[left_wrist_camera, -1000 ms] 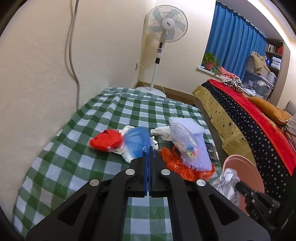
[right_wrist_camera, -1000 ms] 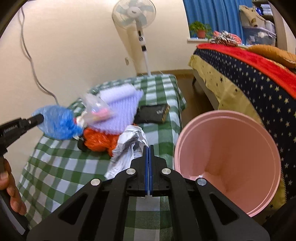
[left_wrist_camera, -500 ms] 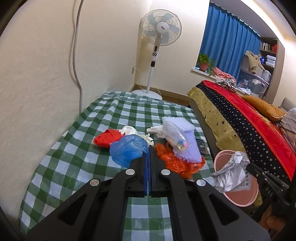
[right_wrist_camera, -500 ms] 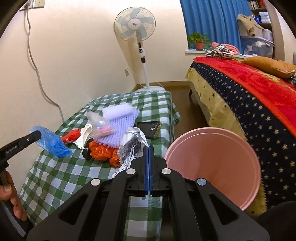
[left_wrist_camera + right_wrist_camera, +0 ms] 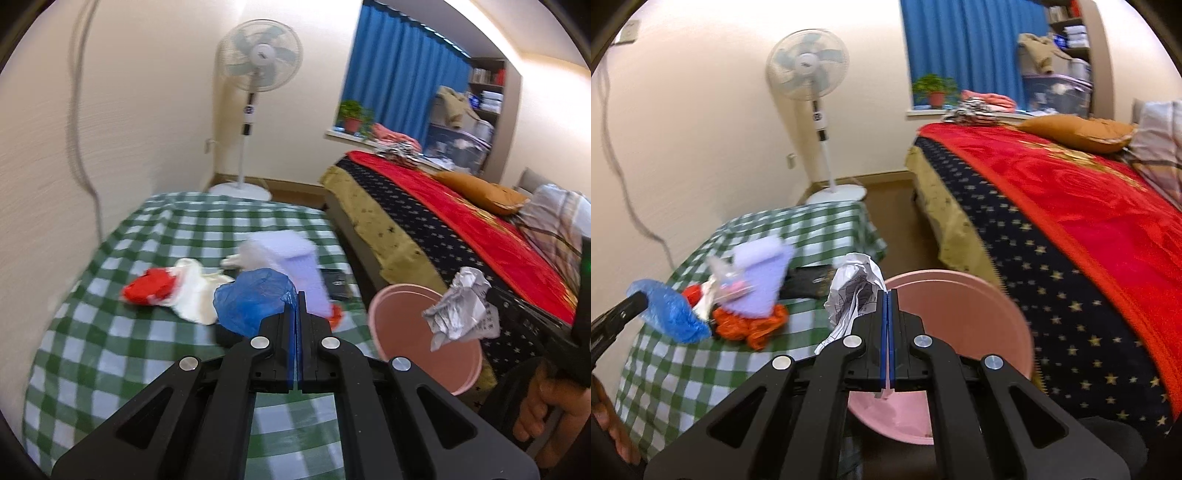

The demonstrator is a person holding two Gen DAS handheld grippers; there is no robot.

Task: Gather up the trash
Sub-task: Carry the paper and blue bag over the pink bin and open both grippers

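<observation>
Left of the pink bin [image 5: 960,295], the left hand-held gripper [image 5: 297,295] is clamped tight on a blue plastic bag [image 5: 255,299], carried above the checked worktop [image 5: 110,343]. It needs to swing over the bin's mouth before the jaws part, since thin plastic drifts. Over the bin's near rim, the right hand-held gripper [image 5: 888,295] pinches crumpled paper [image 5: 853,284]; a release lower down looks safest. The bin's visible inside shows nothing yet. Red, white, orange and lilac scraps wait on the worktop left of the bin.
</observation>
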